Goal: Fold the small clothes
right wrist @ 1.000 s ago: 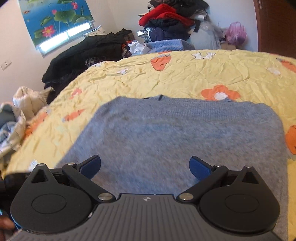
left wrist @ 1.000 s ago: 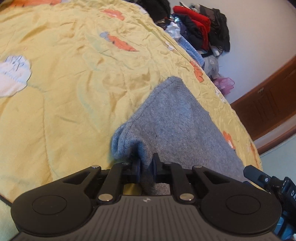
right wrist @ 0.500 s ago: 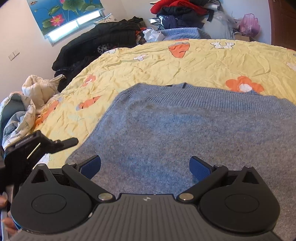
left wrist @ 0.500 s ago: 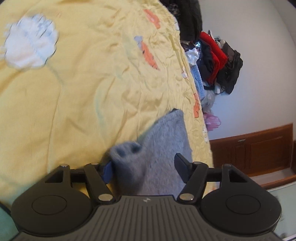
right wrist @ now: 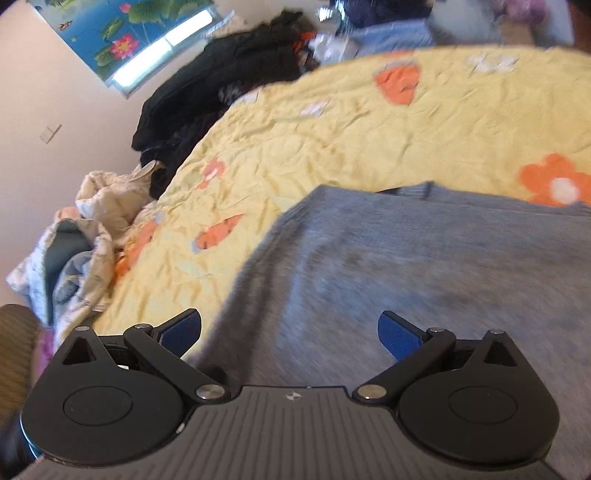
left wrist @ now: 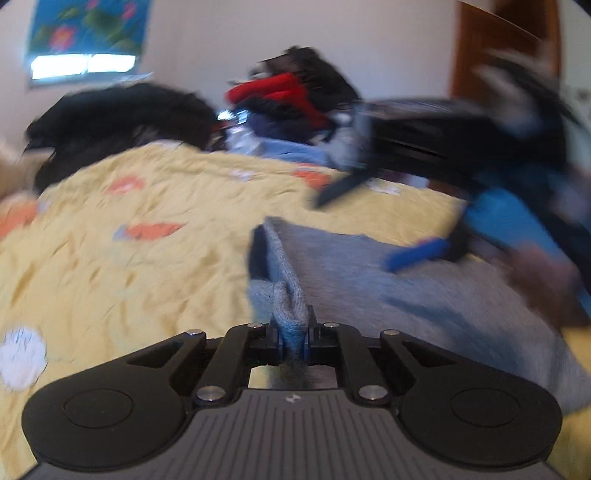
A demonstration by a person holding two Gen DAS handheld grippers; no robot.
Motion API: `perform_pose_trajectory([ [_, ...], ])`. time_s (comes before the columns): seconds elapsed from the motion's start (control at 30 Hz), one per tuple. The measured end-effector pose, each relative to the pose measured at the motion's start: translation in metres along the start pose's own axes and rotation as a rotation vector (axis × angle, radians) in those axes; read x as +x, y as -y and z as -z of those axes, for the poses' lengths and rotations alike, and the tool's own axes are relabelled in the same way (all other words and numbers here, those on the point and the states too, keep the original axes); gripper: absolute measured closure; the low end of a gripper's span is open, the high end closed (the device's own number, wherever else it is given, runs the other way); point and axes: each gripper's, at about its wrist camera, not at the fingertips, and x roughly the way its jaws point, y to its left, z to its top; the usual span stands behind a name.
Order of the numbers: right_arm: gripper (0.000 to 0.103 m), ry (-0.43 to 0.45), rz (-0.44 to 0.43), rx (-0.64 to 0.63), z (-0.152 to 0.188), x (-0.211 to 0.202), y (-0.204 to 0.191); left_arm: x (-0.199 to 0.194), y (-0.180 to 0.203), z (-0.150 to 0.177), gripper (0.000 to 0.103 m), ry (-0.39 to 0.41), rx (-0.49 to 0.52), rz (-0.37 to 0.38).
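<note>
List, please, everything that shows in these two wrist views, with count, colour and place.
Sweater: one, grey-blue knit, flat on the bed, one edge pinched up.
Bedspread: one, yellow with orange and white flowers, under the sweater.
Dark clothes heap: one, black, at the far edge of the bed.
Pale bundle: one, cream and light blue, beside the bed.
Poster: one, blue with lotus flowers, on the wall.
Left gripper: black, shut on the sweater's edge.
Right gripper: black with blue pads, open over the sweater.
</note>
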Motion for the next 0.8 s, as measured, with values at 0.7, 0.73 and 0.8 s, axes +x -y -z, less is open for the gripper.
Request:
perform_pose_trajectory([
  [0.7, 0.086, -0.187, 0.195, -0.342, -0.046, 0.101, -0.035, 0.005, 0.02, 0.014, 0.095, -0.008, 0.158, 0.03],
  [0.73, 0.087, -0.165, 0.168, -0.332, -0.047, 0.09, -0.029, 0.003, 0.021, 0.011, 0.095, -0.002, 0.158, 0.043],
  [0.8, 0.087, -0.122, 0.113, -0.31, -0.046, 0.069, -0.017, -0.001, 0.029, 0.005, 0.095, 0.003, 0.157, 0.076],
])
